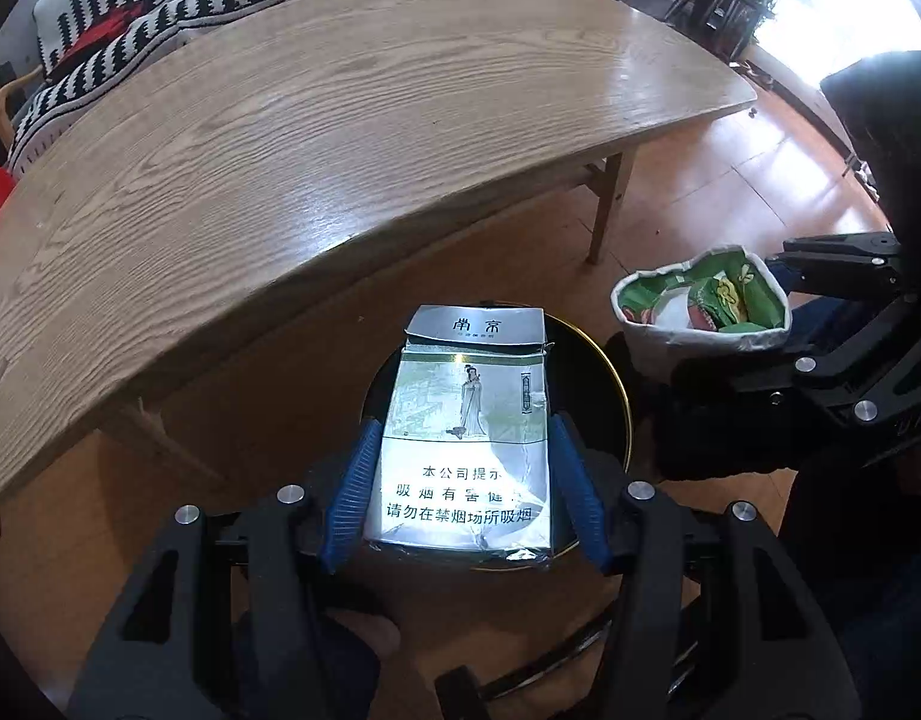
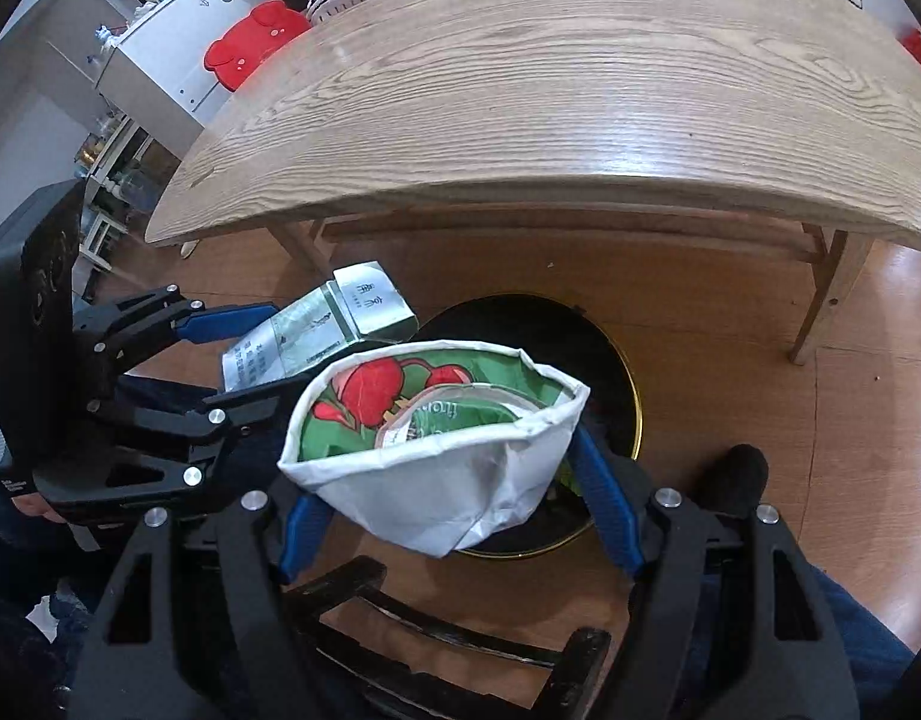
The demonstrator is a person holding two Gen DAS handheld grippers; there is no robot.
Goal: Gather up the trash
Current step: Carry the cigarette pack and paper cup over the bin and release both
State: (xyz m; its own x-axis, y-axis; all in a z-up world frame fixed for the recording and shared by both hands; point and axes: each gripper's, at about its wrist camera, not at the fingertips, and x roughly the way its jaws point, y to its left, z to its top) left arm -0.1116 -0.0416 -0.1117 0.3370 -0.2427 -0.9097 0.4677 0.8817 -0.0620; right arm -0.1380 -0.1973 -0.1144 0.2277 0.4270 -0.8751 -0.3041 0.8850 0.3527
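Cigarette pack (image 1: 469, 438) clamped in left gripper (image 1: 466, 480), paper cup (image 2: 436, 444) in right gripper (image 2: 460, 480), above bin (image 2: 616, 360) beside desk (image 2: 550, 90).

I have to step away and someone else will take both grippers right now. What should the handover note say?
Left gripper: shut on the cigarette pack, held over the black bin.
Right gripper: shut on the paper cup with a wrapper inside, also over the bin.
Table: no trash in view on it.
Done: both items picked up and brought to the bin.
Left: open both grippers to drop them in.
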